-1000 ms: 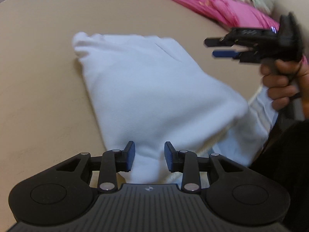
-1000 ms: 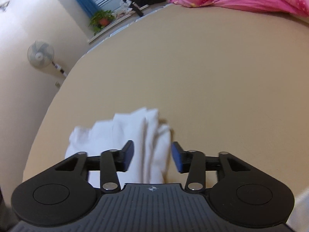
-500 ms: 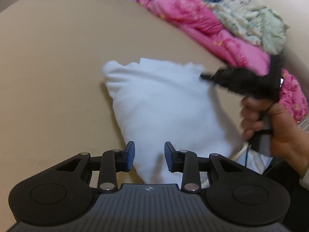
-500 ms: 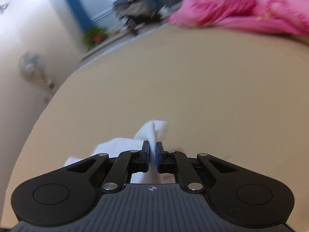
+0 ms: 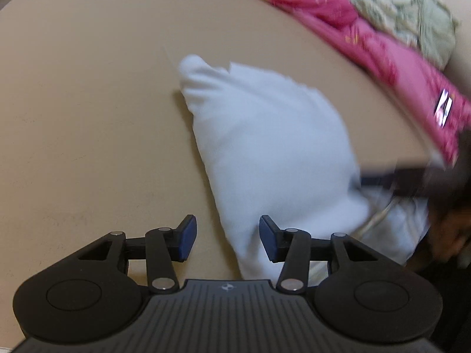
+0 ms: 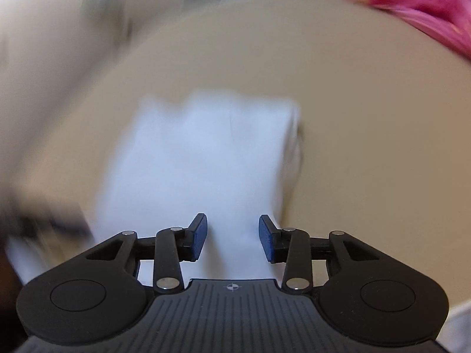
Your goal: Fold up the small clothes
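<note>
Home bedroom: broad tan mattress (image 5: pixel 88 117), rumpled pink bedding (image 5: pixel 382 47), pale floral blanket (image 5: pixel 412 14) heaped at edge.

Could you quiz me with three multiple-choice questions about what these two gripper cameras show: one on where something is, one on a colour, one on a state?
1. Where does the white garment lie?
A. on the tan surface
B. on a chair
C. in a basket

2. What colour is the bedding at the far edge?
A. blue
B. pink
C. black

3. How is the left gripper?
A. clamped on the garment
B. shut on nothing
C. jaws apart, pads off the cloth

Answers: 1 A, the garment rests flat on the tan surface. 2 B, the bunched bedding is bright pink. 3 C, its jaws are opening and only a corner of the cloth lies under the gap.
</note>
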A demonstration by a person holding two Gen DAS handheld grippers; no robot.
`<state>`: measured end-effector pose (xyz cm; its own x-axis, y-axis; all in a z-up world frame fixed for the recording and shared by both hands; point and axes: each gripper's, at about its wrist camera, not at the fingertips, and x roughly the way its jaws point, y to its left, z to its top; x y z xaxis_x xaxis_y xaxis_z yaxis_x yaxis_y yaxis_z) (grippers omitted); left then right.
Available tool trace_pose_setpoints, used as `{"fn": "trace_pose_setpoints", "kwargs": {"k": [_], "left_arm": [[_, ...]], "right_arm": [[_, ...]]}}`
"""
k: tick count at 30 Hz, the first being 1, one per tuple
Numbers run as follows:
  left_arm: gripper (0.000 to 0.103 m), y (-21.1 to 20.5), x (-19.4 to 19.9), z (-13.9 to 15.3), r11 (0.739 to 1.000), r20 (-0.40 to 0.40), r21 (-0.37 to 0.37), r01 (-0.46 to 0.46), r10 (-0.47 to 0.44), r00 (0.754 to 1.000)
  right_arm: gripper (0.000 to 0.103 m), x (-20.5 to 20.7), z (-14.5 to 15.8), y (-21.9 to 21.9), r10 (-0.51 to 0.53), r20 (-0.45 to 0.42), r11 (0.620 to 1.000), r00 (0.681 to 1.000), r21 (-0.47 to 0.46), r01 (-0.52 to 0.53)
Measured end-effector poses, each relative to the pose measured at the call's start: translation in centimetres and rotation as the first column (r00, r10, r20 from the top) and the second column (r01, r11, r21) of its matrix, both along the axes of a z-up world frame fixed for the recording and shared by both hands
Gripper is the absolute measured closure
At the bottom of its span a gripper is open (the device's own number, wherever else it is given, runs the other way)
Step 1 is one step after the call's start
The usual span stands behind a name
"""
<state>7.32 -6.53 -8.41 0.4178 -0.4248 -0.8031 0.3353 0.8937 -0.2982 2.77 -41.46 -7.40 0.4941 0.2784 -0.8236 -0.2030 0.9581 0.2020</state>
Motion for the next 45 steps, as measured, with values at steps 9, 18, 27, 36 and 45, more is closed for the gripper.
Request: {"fn": "trace_pose_setpoints", "kwargs": {"k": [9,18,27,36,45], "left_arm": [[0.026,2.3,4.4,2.3,0.975,0.010,-0.135,-0.176,0.179,0.984],[0.018,1.1,10.9,-3.8,0.910,-0.250,-0.237,-0.340,0.281,0.926],[0.066,-2.1,11.6,-4.2,0.931,-0.139,-0.246,-0.271,0.243,0.960],[0.071,2.5,12.4,6.1,0.968,0.145,-0.160,-0.192,0.215,0.966],[0.036,11.8,14.9,8.8,0.918,0.113,-0.063,-0.392,0.397,0.911]], "right_arm": [[0.055,-0.8,1.0,-5.5,-0.103,0.018,0.984,0.994,0.149,0.099],[0.041,6.4,-2.6,-6.0,-0.276,-0.166,0.888,0.947,0.333,0.317],[0.066,6.7,-2.8,-3.7,-0.277,-0.144,0.884,0.950,0.350,0.310],[0.078,7.1,1.0,1.5,-0.295,0.059,0.830,0.954,0.509,0.226],[0.048,12.1,0.8,6.7,-0.366,0.113,0.858,0.924,0.426,0.288]]}}
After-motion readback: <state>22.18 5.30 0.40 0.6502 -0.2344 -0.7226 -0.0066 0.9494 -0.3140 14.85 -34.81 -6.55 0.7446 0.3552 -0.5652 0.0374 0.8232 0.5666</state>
